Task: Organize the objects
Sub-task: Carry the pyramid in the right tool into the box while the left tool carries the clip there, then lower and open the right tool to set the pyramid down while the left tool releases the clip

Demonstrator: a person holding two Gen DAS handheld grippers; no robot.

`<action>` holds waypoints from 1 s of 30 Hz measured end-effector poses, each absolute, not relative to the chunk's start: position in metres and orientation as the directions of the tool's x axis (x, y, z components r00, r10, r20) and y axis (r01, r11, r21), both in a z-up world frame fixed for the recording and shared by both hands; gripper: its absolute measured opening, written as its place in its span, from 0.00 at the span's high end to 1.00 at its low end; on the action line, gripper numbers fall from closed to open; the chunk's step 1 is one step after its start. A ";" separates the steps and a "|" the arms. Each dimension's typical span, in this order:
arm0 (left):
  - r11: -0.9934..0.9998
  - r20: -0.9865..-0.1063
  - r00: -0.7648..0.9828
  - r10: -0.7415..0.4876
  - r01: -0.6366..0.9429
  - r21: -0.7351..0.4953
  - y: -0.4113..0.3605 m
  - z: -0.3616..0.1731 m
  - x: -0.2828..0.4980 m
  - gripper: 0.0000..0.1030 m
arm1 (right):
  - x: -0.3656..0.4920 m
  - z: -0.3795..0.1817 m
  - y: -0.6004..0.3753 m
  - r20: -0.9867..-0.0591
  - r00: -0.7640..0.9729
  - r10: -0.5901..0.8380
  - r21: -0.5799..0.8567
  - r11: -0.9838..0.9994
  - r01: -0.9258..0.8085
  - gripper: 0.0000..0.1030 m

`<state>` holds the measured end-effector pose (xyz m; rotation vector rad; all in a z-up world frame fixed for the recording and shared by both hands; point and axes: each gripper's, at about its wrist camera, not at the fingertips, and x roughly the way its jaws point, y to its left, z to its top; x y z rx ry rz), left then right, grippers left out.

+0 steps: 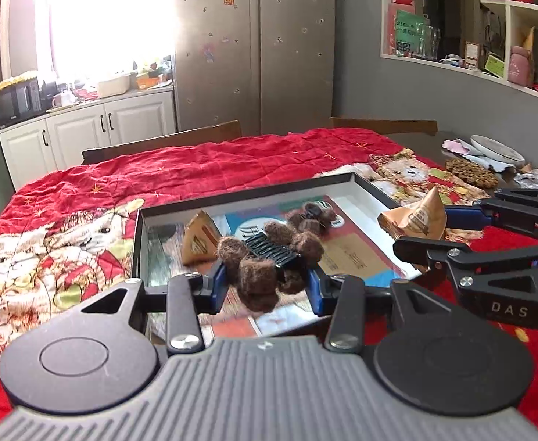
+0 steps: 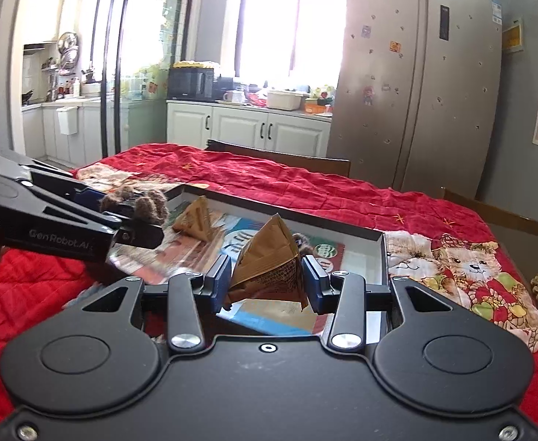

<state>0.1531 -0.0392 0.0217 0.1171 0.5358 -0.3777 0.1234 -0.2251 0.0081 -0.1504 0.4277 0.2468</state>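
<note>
I am reading "DAS" in pale letters on the black arm of the right tongs [image 1: 412, 233], which are reaching in from the right of my left tongs [image 1: 267, 286]. In the right wrist view I am making out "GenRobot.AI" on the side of the left tongs' arm, off to the left of the right tongs. The brown triangular packet [image 2: 269, 268] sitting between the right tongs' pads is carrying print, but it is staying too small and blurred for me to read. The green sign [image 1: 408, 33] on the shelf far beyond the tongs is showing characters I am not managing to decipher.
</note>
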 end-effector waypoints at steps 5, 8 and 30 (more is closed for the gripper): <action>0.933 -0.526 0.795 -0.301 0.361 0.013 -0.046 0.018 0.177 0.55 | 0.152 0.000 -0.233 -0.439 0.879 0.186 -0.059 0.970 -0.235 0.61; 0.936 -0.536 0.794 -0.288 0.351 0.017 -0.051 0.013 0.191 0.55 | 0.168 -0.005 -0.238 -0.452 0.873 0.183 -0.033 0.975 -0.222 0.61; 0.947 -0.586 0.773 -0.241 0.320 0.033 -0.073 -0.017 0.244 0.54 | 0.225 -0.033 -0.252 -0.479 0.862 0.168 0.011 0.983 -0.186 0.61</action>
